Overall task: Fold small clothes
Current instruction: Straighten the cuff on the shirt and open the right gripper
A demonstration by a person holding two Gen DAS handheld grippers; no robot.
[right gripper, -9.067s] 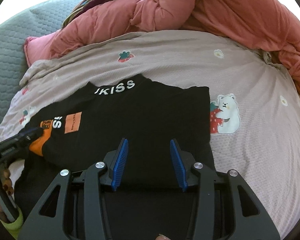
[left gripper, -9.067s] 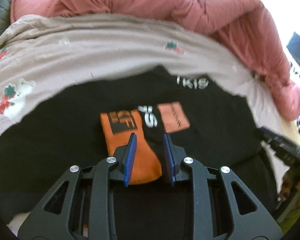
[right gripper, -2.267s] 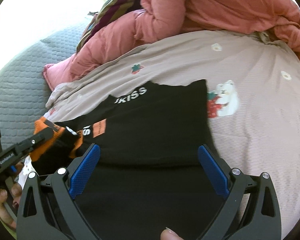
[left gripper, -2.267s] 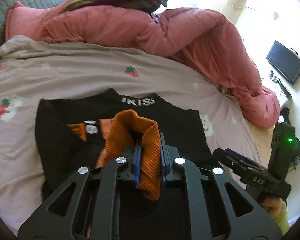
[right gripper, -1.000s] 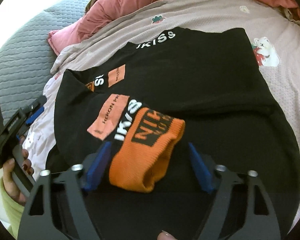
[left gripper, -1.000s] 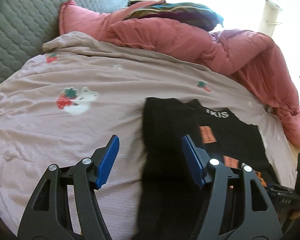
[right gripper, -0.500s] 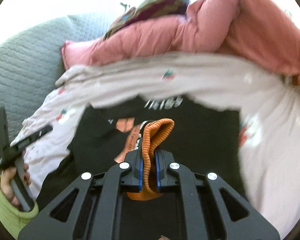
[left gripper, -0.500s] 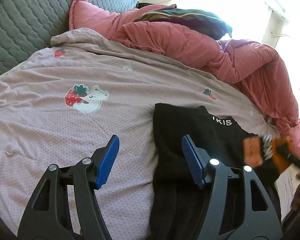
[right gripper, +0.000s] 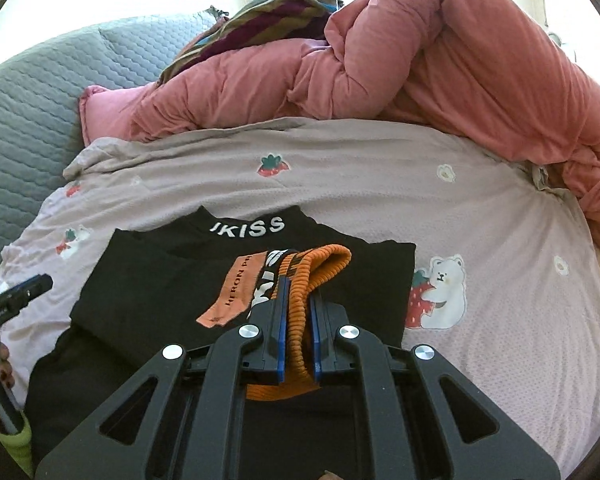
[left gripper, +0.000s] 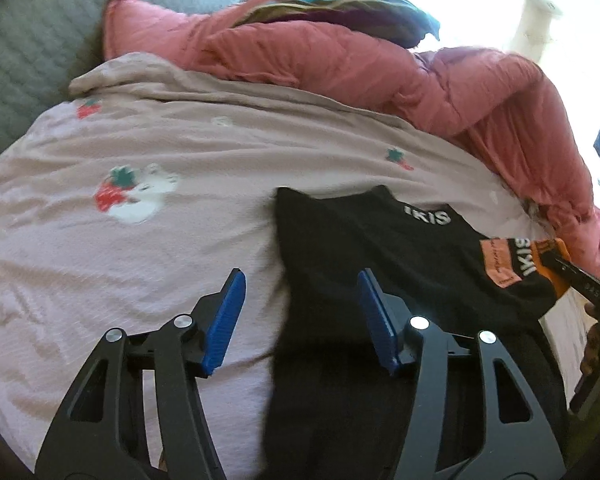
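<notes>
A black top [right gripper: 172, 292] with white collar lettering lies on the mauve bedsheet [right gripper: 380, 184]. My right gripper [right gripper: 298, 300] is shut on its orange ribbed sleeve cuff [right gripper: 324, 264] and holds the sleeve up over the body of the top. My left gripper [left gripper: 300, 304] is open and empty, low over the top's left edge [left gripper: 284, 248]; one finger is over the sheet, the other over the black cloth. In the left wrist view the held cuff [left gripper: 556, 260] and the right gripper's tip show at the far right.
A bunched pink duvet [right gripper: 440, 60] with a striped cloth [right gripper: 260, 20] on it lies along the back. A grey quilted headboard [right gripper: 32, 92] is at the left. The sheet [left gripper: 100, 240] spreads left of the top.
The left gripper let go of the orange cuff and moved to the top's left edge. The right gripper closed on the cuff and lifted it, and now holds it steady over the top.
</notes>
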